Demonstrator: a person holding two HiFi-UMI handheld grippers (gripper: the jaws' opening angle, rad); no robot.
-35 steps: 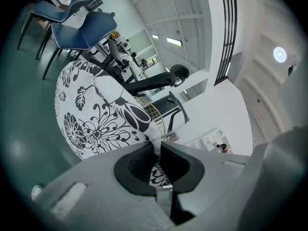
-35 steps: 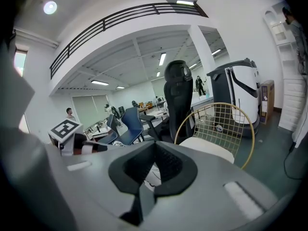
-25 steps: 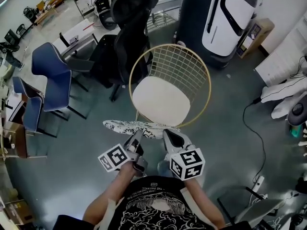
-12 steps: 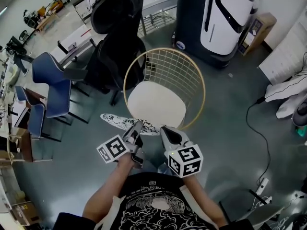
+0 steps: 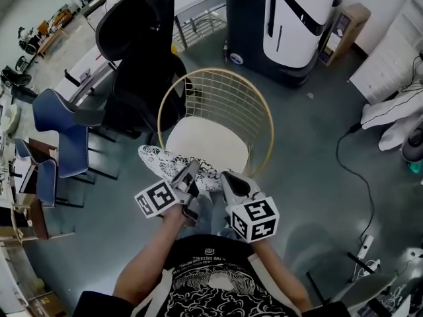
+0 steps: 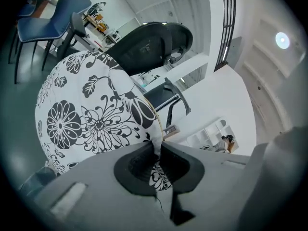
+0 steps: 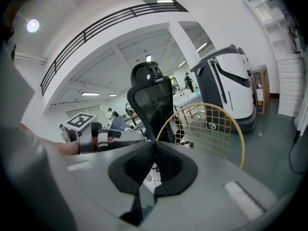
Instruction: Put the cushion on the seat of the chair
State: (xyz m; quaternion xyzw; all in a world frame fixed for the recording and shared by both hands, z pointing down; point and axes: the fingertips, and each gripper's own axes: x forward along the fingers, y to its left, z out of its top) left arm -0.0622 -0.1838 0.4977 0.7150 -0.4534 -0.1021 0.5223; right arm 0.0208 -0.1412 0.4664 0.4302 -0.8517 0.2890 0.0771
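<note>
The cushion (image 5: pixel 162 160), a flat round pad with a black and white flower print, hangs at the front left edge of the gold wire chair (image 5: pixel 264 121). Its far part overlaps the cream seat (image 5: pixel 208 140). My left gripper (image 5: pixel 191 172) is shut on the cushion's near edge. In the left gripper view the cushion (image 6: pixel 86 114) fills the left half, with its rim pinched between the pads. My right gripper (image 5: pixel 225 177) is shut on the same edge, a little to the right. In the right gripper view a strip of the print (image 7: pixel 150 176) shows under the closed jaws, with the chair's wire back (image 7: pixel 211 129) beyond.
A black office chair (image 5: pixel 142 65) stands just left of the gold chair. Blue chairs (image 5: pixel 63 121) and desks are further left. Behind the chair stands a big black and white machine (image 5: pixel 291 18). A cable (image 5: pixel 344 157) runs over the grey floor on the right.
Both grippers have carried the cushion forward toward the gold chair. Its far edge now lies over the front left of the seat instead of short of it.
</note>
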